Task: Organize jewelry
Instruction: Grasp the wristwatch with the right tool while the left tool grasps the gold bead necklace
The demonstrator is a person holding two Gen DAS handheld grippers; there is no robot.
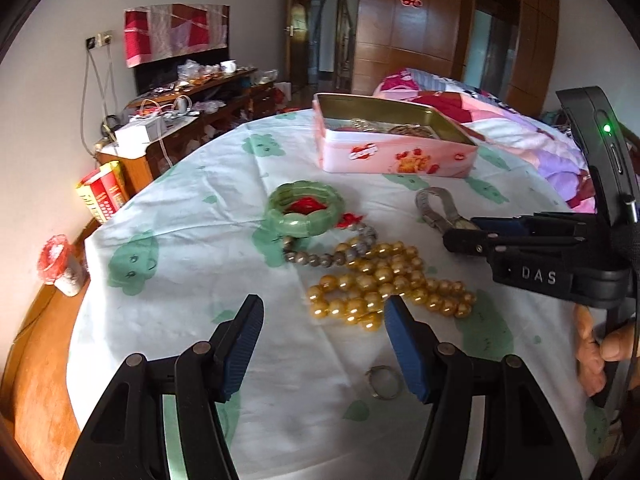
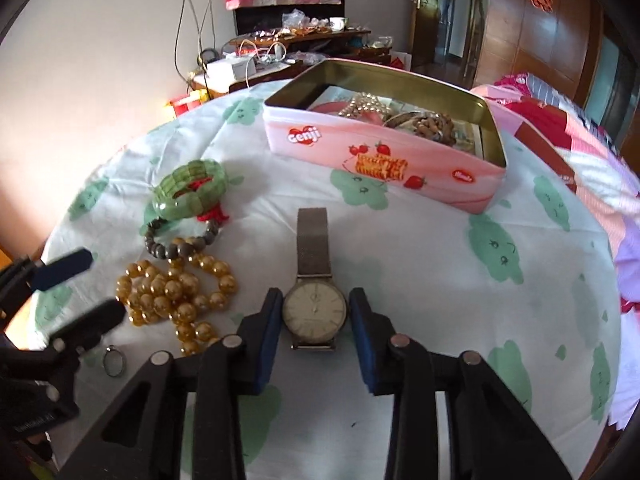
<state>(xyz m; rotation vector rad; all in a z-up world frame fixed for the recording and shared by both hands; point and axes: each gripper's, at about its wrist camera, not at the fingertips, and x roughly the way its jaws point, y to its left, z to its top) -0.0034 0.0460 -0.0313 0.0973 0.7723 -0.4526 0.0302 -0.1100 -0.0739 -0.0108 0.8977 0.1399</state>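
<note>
The right gripper sits low over the round table's white cloth with green cartoon prints, its blue-padded jaws closed against both sides of the round cream dial of a silver mesh-band wristwatch; the band runs straight away from the tongs toward the far side. Beyond the band's far end, with bare cloth between, stands the open pink rectangular biscuit tin, already containing a pale pearl strand and brown bead bracelets.

Left of the watch lies a cluster: a heap of golden-yellow round beads nearest, a grey-brown bead bracelet touching its far edge, and a green jade-like segmented bangle with red cord inside, farther still. A small silver ring lies alone on the near-left cloth.

The left gripper hovers with its jaws spread wide and holding nothing, the golden beads just beyond its right fingertip and the ring below it. In that view the right tool reaches in from the right edge onto the watch.
</note>
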